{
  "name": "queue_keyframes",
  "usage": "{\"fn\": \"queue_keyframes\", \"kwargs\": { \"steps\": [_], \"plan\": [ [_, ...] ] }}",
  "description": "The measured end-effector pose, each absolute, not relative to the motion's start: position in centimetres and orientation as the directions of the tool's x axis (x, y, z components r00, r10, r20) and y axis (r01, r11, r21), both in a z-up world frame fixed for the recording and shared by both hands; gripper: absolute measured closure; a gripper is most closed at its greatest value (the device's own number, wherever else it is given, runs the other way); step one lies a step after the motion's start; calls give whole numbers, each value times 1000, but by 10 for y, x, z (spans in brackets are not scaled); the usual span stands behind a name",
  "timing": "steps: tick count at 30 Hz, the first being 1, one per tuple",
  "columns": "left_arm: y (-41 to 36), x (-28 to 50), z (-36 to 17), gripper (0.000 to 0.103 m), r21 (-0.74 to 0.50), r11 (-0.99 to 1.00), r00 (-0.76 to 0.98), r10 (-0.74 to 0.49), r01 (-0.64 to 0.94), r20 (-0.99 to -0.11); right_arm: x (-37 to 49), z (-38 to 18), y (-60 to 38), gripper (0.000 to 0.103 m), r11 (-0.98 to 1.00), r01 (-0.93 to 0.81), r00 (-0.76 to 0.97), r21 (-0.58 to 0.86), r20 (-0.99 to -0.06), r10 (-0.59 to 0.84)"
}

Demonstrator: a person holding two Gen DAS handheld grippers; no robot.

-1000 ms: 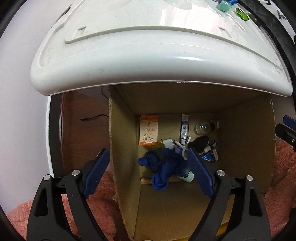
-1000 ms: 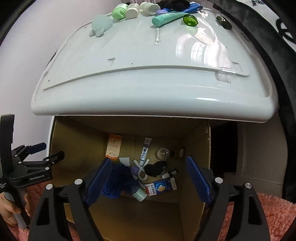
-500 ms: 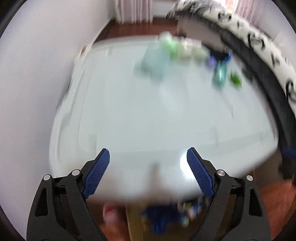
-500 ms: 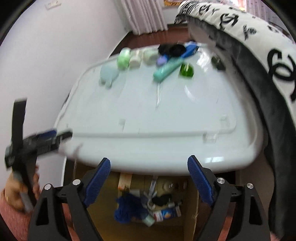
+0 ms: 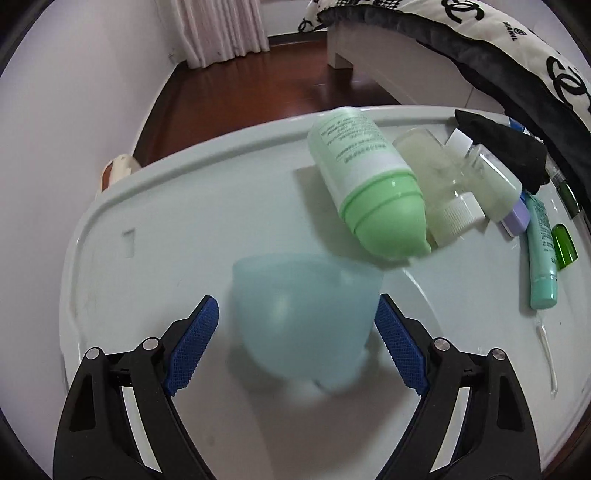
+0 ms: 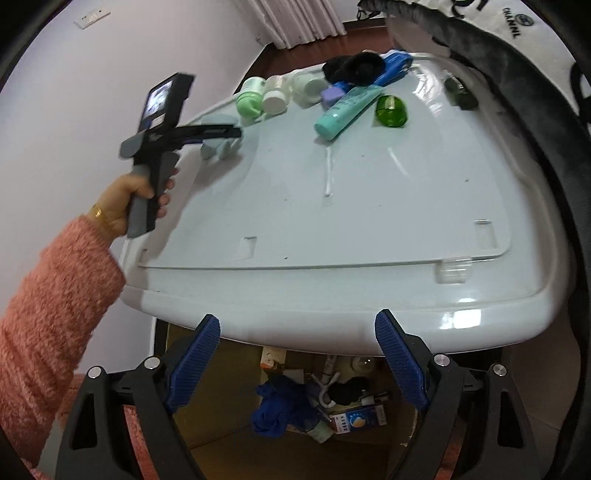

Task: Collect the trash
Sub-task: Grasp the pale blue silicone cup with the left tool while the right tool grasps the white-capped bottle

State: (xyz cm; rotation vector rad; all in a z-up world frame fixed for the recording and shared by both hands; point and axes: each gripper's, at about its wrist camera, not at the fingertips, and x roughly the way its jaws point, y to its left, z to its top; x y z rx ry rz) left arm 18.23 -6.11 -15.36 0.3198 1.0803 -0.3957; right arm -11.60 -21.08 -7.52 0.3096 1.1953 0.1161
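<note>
White plastic lid (image 6: 369, 206) fills both views as the work surface, with dark wood floor (image 5: 240, 85) and pale curtains (image 5: 225, 29) beyond it. From the left, the left gripper (image 5: 297, 339) hangs spread wide around a pale blue translucent cup (image 5: 301, 317) lying blurred on the lid, neither pad visibly touching it; past it lie a green bottle (image 5: 365, 181), small clear bottles (image 5: 454, 184), and a teal tube (image 5: 541, 254). Over the lid's near edge, the right gripper (image 6: 297, 365) gapes empty above a cardboard box (image 6: 229, 446) holding blue cloth (image 6: 277, 410) and other trash.
</note>
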Motion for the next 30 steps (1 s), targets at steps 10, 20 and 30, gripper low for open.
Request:
{"fn": "queue_keyframes", "kwargs": {
  "steps": [10, 20, 30],
  "plan": [
    [-31, 137, -122, 44, -47, 904, 386, -228, 425, -894, -117, -56, -205, 19, 978, 58, 453, 199, -878, 152],
    [25, 1, -45, 44, -46, 961, 487, -179, 273, -855, 74, -23, -125, 19, 953, -191, 462, 234, -836, 298],
    [47, 22, -69, 44, -194, 943, 421, -297, 271, -857, 230, -89, -95, 34, 993, 5, 413, 119, -904, 106]
  ]
}}
